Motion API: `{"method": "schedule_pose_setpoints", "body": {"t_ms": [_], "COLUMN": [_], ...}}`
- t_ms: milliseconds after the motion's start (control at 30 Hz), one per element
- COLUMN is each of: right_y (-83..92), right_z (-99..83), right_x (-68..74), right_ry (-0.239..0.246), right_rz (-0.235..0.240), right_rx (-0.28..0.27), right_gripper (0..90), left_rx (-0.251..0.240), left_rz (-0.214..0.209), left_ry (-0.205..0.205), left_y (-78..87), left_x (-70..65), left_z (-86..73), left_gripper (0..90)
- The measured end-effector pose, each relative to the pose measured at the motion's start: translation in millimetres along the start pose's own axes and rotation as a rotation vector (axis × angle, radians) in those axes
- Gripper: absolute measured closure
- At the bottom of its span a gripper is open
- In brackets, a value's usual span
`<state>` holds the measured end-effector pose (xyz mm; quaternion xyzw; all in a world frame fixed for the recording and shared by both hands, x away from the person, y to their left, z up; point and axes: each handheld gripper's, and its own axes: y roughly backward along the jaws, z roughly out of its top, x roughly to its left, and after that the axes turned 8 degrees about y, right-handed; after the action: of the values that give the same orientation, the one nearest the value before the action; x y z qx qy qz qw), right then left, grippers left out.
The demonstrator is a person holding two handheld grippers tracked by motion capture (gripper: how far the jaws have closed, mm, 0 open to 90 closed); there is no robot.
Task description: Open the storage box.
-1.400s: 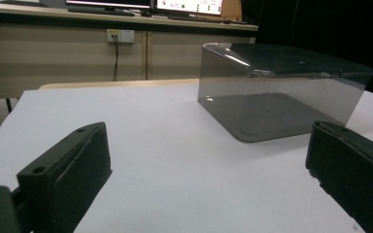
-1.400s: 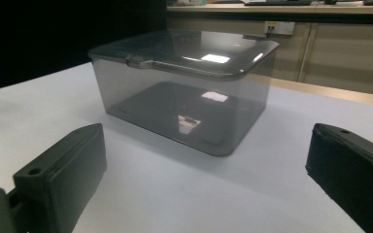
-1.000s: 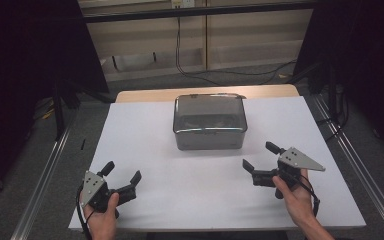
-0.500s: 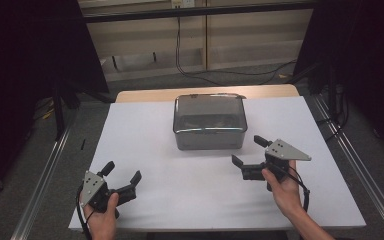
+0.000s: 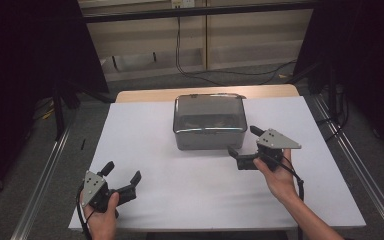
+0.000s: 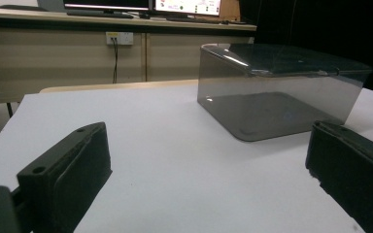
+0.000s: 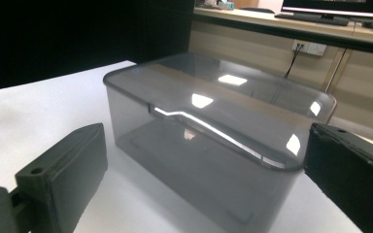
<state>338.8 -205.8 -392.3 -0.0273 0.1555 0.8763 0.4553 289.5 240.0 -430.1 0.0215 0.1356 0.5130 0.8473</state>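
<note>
A smoky translucent plastic box (image 5: 208, 122) with a closed lid sits at the middle back of the white table (image 5: 150, 130). My right gripper (image 5: 245, 142) is open, held just off the box's front right corner and pointing at it. In the right gripper view the box (image 7: 213, 141) looms close between the two black jaws, untouched. My left gripper (image 5: 123, 172) rests open near the front left of the table, well away from the box. In the left gripper view the box (image 6: 277, 90) stands farther off to the right. Dim shapes lie inside the box.
The white table top ends at a wooden strip (image 5: 205, 94) behind the box. Metal rails (image 5: 45, 170) run along both sides of the table. Beyond are a wall panel with a socket and cables (image 5: 180, 50) and dark curtains.
The right gripper has moved left and forward, from the right side of the table up to the box's front right corner. The left gripper has stayed put.
</note>
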Motion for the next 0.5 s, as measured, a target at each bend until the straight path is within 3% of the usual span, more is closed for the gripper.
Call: {"method": "schedule_pose_setpoints", "body": {"t_ms": [200, 267, 433, 500], "right_y": [-13.5, -19.3, -25.5, -32.3], "right_z": [4.0, 11.2, 16.7, 16.9], "right_x": [0.6, -0.8, -1.5, 0.9], "right_ry": [0.036, 0.094, 0.118, 0.152], "right_rz": [0.002, -0.001, -0.002, -0.007], "right_rx": [0.013, 0.029, 0.026, 0.039], "right_gripper": [1.7, 1.6, 1.3, 1.3], "left_rx": [0.001, -0.004, -0.003, -0.003], "left_rz": [-0.001, 0.001, 0.001, 0.001], "left_ry": [-0.006, 0.003, -0.001, 0.001], "left_y": [-0.1, 0.0, 0.0, -0.1], "left_x": [-0.3, 0.2, 0.8, 0.4], "left_z": [0.1, -0.1, 0.1, 0.0], "left_gripper": [2.3, 2.3, 2.3, 2.3]}}
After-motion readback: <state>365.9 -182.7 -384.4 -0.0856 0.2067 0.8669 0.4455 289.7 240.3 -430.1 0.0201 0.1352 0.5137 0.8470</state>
